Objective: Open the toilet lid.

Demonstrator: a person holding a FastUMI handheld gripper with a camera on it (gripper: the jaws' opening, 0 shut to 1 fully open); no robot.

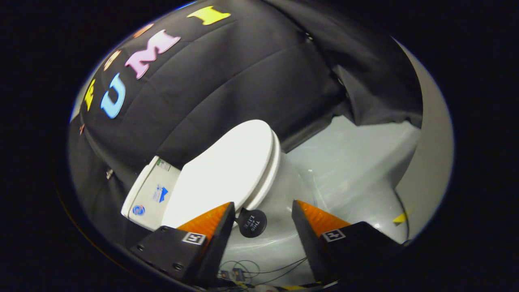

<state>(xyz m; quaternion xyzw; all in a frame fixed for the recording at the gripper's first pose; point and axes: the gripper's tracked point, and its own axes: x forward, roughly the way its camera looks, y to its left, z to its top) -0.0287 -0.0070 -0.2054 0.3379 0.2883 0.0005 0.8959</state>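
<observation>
**Approach to the closed lid, jaws spread and empty**

The pale grey floor (357,162) of the booth runs beyond everything else, with a small yellow tape mark (399,218) on it past the right finger. On it stands the white ceramic toilet (284,190), seen tilted in the view, its bowl bulging between and just beyond the fingers. The white ceramic cistern (150,194) sits at its back, beyond the left finger, carrying small stickers I leave unread. The smooth white oval plastic toilet lid (227,170) lies flat down on the seat, whose rim shows as a thin band beneath the lid's edge; the lid's near edge reaches to the tip of the left finger. A small round black tab (251,222) sticks out from under that edge, between the fingers and nearer the left one. Thin wires (263,269) trail on the floor close under the gripper.

The gripper (262,211) has its jaws wide apart, holding nothing and touching nothing that I can make out.

The bowl is covered, so what it holds cannot be told.

In my judgement this is the approach step: the lid is not yet lifted. The next move calls for closing in on the black tab or the lid's edge, pinching it, then swinging it up toward the cistern.
</observation>
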